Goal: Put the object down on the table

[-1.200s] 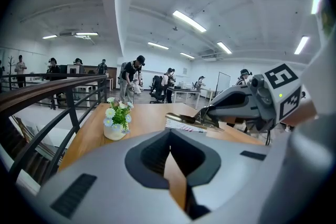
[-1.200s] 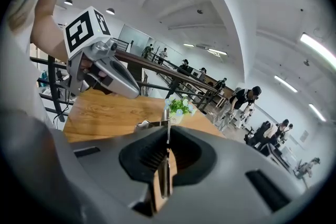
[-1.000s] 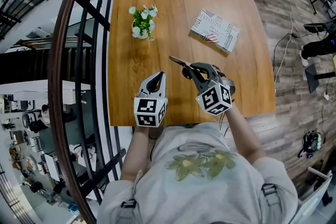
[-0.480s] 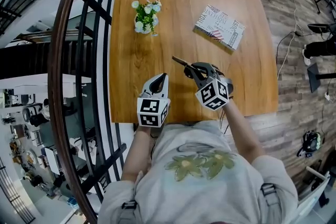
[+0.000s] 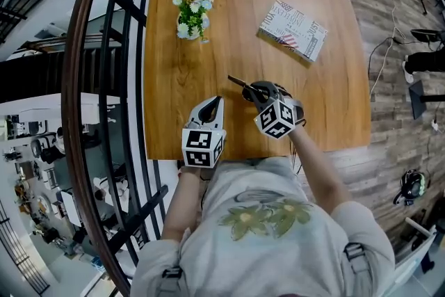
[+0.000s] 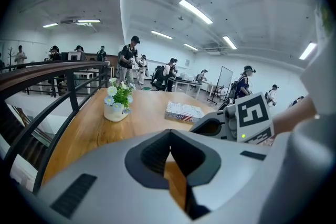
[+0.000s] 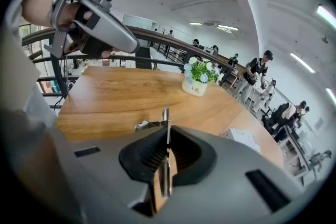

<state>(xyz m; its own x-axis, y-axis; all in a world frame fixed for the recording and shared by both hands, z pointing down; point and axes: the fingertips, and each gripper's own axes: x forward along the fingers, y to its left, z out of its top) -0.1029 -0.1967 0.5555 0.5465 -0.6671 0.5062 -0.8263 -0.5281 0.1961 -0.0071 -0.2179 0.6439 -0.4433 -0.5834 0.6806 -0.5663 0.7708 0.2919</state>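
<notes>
The thin metal object [image 5: 237,83] is clamped edge-on in the right gripper [image 5: 254,91], whose jaws are pressed nearly together on it. In the right gripper view the strip [image 7: 166,128] stands upright in the narrow slit between the dark pads and runs out past the jaw tips, with a small bent metal piece to its left. From the head view its dark free end juts from the jaw tips towards the upper left, over the near middle of the wooden table [image 5: 208,59]; whether that end touches the wood cannot be told. The left gripper [image 5: 215,100] sits just beside the right one, at the table's near edge, with its jaws brought together at the tips and nothing between them [image 6: 169,147]. Farther across the table, well apart from both grippers, a small white pot of flowers [image 5: 191,17] stands towards the left side, and a patterned book [image 5: 293,30] lies flat towards the right. A dark curved railing [image 5: 80,80] runs along the table's left side.
</notes>
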